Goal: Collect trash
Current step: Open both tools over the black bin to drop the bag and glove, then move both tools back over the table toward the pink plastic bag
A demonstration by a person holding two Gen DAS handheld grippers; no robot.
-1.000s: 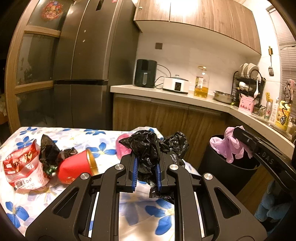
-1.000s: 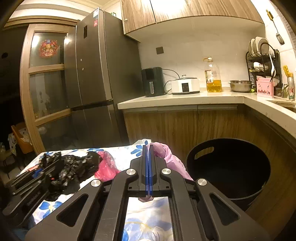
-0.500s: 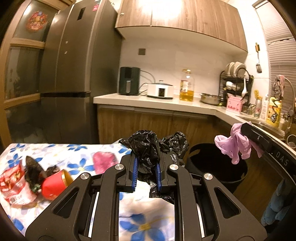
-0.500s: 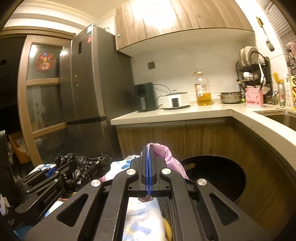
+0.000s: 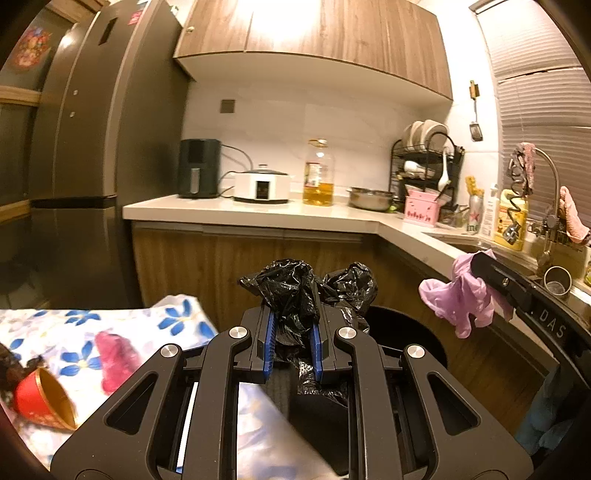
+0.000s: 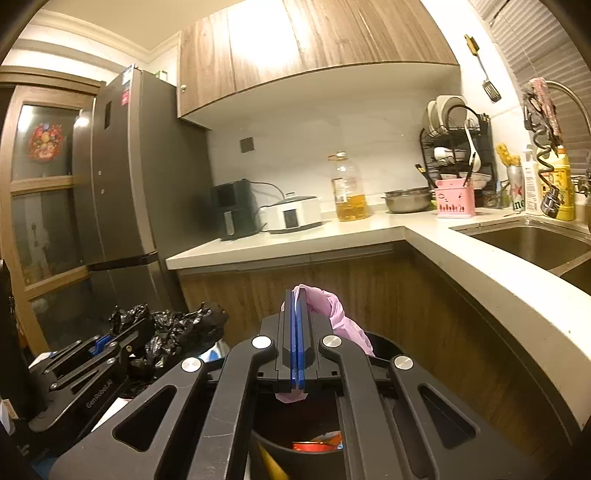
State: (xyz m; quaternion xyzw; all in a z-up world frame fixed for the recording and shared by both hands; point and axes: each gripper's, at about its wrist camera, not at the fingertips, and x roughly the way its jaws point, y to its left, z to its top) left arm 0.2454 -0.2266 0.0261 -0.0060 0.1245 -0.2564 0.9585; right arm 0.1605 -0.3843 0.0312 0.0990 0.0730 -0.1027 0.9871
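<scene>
From the left wrist, the left gripper [image 5: 291, 341] clamps a crumpled black plastic bag [image 5: 295, 295], which hides much of the black bin [image 5: 413, 332] behind it; a red cup [image 5: 44, 400] lies blurred on the floral tablecloth [image 5: 177, 317].

From the right wrist, the right gripper [image 6: 296, 343] pinches a pink plastic bag [image 6: 332, 310] above the bin [image 6: 295, 458], its contents mostly hidden.

Warm, yellowish indoor light. Strongest source: a blown-out glare patch on the upper cabinets [image 5: 314, 33], washing out the wood grain in both views. Backsplash [image 5: 295, 122] evenly lit. Fridge [image 5: 85, 147] side dim; far left falls to near black. Heavy fisheye bending and dark vignette at corners. Floral tablecloth [image 5: 110, 332] and red cup [image 5: 44, 398] smeared by motion blur; counter sharp.
</scene>
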